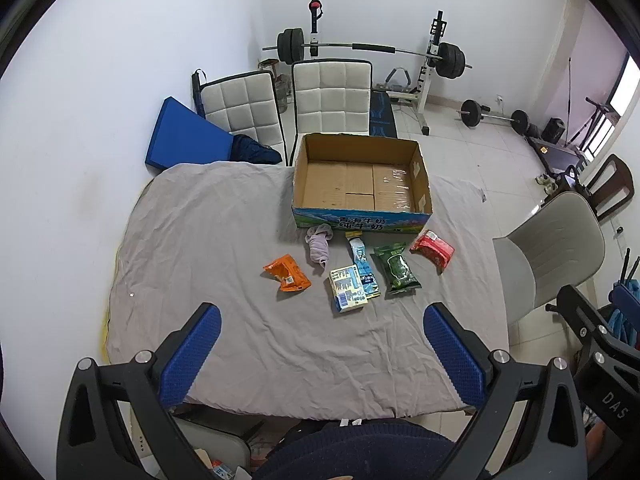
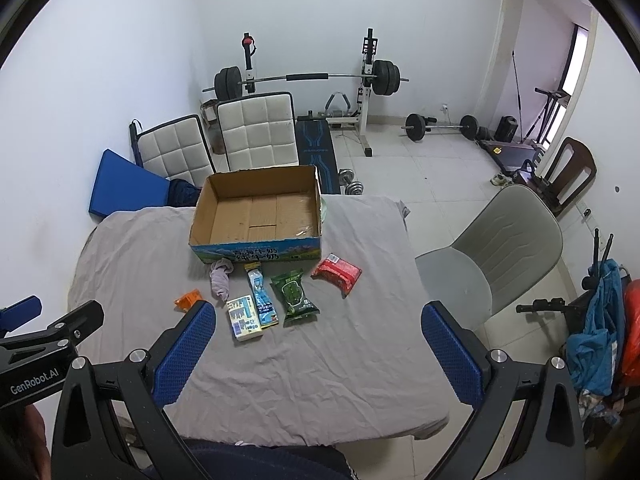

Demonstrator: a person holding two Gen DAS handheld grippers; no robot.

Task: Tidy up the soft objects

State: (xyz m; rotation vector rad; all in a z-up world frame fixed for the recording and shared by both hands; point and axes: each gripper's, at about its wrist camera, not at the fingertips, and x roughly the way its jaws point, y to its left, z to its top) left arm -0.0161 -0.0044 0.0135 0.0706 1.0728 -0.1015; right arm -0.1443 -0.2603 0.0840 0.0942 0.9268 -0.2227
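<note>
From the left wrist, the left gripper (image 1: 322, 336) hangs above the counter (image 1: 200, 240) with jaws wide apart and nothing between them. The soft packs (image 1: 394, 270) and a sock (image 1: 319, 245) lie in front of the cardboard box (image 1: 362, 216), which has nothing inside.

From the right wrist, the right gripper (image 2: 316, 334) is also wide open and holds nothing. The orange packet (image 2: 188, 299) is half hidden behind its finger. I think a slippery pack may slide out, or the jaws may catch the wrinkled cloth.

Left gripper (image 1: 322, 320) held wide apart above the grey cloth (image 1: 192, 240), gripping nothing. Ahead of its fingertips: orange packet (image 1: 287, 273), lilac cloth bundle (image 1: 319, 246), tissue pack (image 1: 347, 288), blue pouch (image 1: 363, 266), green packet (image 1: 397, 272), red packet (image 1: 433, 250). Beyond them, open cardboard box (image 1: 362, 222)
</note>
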